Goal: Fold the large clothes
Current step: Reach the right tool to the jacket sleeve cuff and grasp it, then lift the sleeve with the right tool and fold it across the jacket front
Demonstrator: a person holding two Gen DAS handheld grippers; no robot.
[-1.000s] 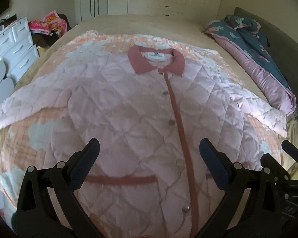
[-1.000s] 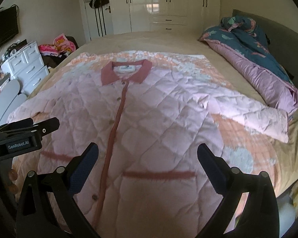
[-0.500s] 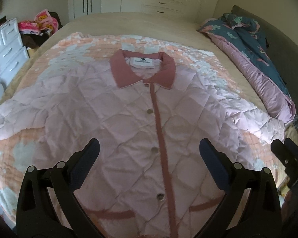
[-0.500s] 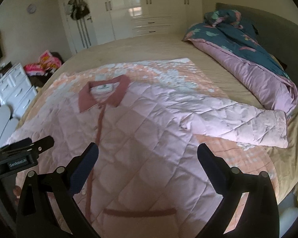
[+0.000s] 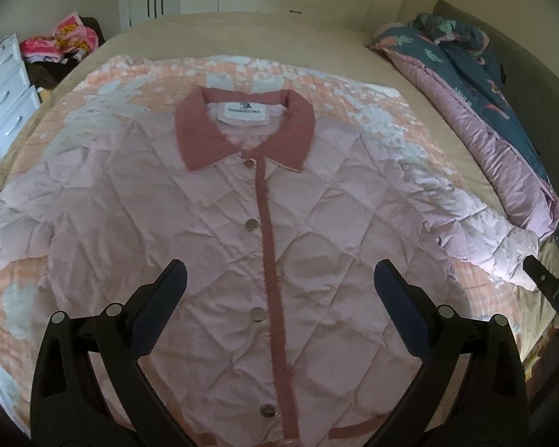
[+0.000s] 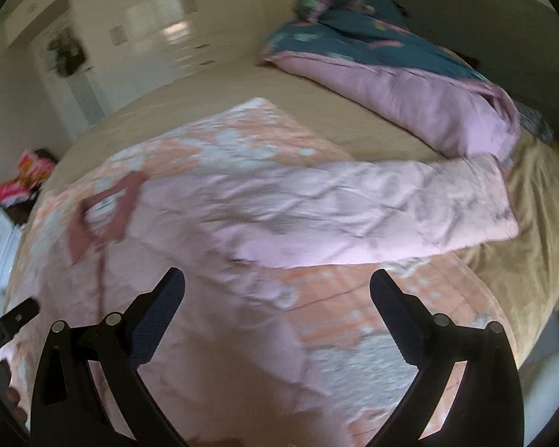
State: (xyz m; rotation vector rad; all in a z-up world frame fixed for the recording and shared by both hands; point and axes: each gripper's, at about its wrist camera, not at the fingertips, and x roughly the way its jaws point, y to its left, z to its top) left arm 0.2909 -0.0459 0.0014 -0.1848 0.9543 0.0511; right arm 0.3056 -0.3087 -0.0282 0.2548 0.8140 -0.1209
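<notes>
The pink quilted jacket [image 5: 212,231] is lying buttoned and flat on a peach blanket [image 5: 104,85] on the bed [image 5: 264,33] — one sleeve [image 6: 391,205] is stretching toward the rumpled duvet [image 6: 410,100]. The left tool [image 5: 279,287] and right tool [image 6: 277,290] are hovering above it, both spread wide — neither is touching fabric.

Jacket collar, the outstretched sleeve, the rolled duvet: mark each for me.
Jacket collar [image 5: 205,138]: left wrist view, its left flap.
Outstretched sleeve [image 6: 410,205]: right wrist view, mid-sleeve.
Rolled duvet [image 6: 410,100]: right wrist view, lilac underside.
</notes>
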